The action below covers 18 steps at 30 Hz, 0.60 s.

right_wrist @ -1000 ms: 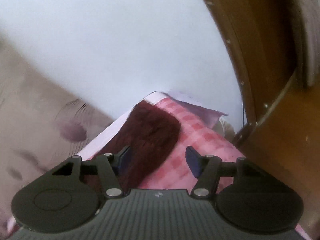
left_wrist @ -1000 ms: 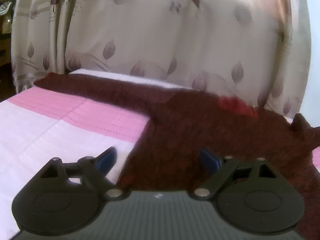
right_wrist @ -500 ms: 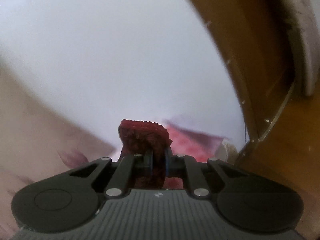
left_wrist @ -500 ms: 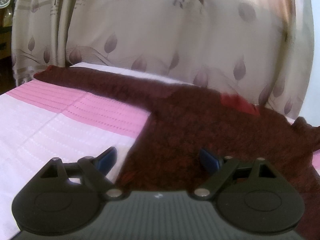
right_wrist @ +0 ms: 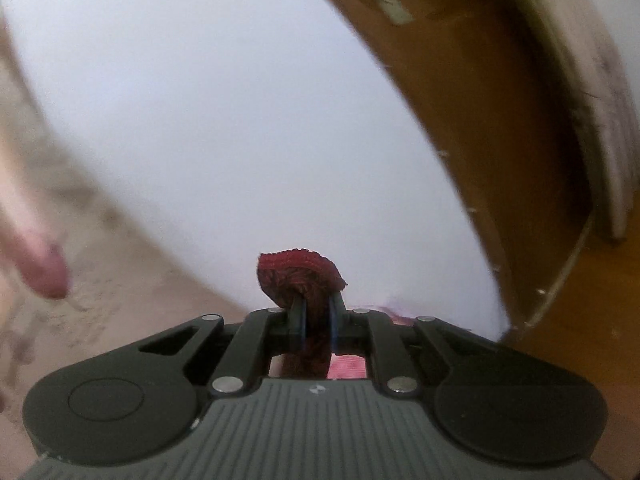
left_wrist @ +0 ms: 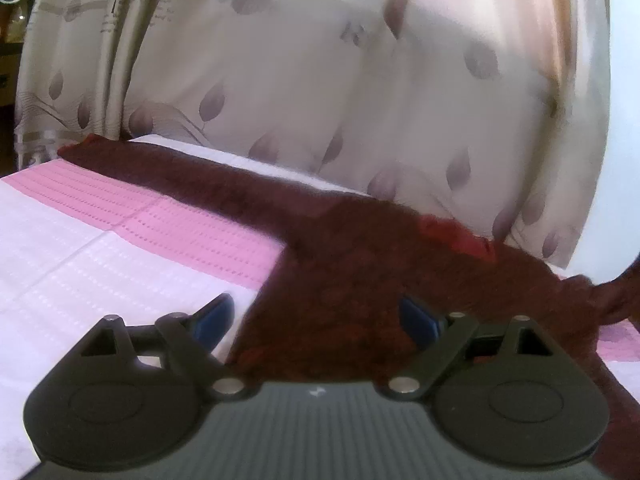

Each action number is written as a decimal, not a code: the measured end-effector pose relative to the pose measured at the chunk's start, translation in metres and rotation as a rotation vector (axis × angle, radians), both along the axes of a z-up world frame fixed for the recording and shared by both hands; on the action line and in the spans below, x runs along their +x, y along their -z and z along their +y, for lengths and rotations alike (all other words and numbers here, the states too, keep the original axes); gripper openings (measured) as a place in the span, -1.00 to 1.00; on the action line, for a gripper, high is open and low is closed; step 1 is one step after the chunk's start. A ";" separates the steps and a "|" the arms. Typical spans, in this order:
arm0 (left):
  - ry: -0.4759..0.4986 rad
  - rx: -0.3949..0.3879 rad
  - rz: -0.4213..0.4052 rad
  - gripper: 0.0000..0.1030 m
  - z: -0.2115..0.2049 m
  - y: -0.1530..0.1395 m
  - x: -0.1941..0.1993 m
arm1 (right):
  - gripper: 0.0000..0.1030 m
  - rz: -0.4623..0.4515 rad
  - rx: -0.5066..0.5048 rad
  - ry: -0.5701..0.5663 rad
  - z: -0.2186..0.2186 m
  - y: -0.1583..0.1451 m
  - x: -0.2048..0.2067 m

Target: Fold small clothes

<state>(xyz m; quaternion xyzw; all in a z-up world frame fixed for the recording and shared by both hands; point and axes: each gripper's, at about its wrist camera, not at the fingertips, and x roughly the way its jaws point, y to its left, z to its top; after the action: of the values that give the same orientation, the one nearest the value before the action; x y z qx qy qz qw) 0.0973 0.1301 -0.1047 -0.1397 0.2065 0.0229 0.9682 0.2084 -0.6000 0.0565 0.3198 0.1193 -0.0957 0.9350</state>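
A dark maroon knitted sweater (left_wrist: 360,264) lies spread on a pink and white bed cover (left_wrist: 100,240), one sleeve stretched to the far left, a red collar label near the far edge. My left gripper (left_wrist: 316,320) is open, low over the sweater's near hem. My right gripper (right_wrist: 318,320) is shut on the end of the sweater's right sleeve (right_wrist: 300,276) and holds it lifted; the lifted sleeve also shows at the right edge of the left wrist view (left_wrist: 616,292).
A beige leaf-patterned curtain (left_wrist: 320,100) hangs right behind the bed. A white wall (right_wrist: 220,120) and a brown wooden headboard or frame (right_wrist: 460,120) stand on the right side.
My right gripper shut on the sleeve cuff and lifted it off the bed, tilting upward. My left gripper stayed open, hovering over the hem.
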 end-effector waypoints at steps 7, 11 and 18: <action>-0.005 -0.063 -0.034 0.76 0.009 0.002 -0.004 | -0.69 -0.102 -0.007 -0.192 0.100 -0.049 0.030; -0.018 -0.129 -0.044 0.76 0.018 0.005 -0.006 | -0.70 -0.142 0.027 -0.320 0.168 -0.062 0.052; -0.027 -0.205 -0.048 0.76 0.030 0.009 -0.008 | -0.69 -0.139 0.090 -0.539 0.295 -0.054 0.081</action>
<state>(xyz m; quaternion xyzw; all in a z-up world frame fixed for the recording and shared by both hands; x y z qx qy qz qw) 0.0889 0.1601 -0.1136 -0.2413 0.1828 0.0115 0.9530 0.2891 -0.3049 0.1105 0.3236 0.1396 0.1839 0.9176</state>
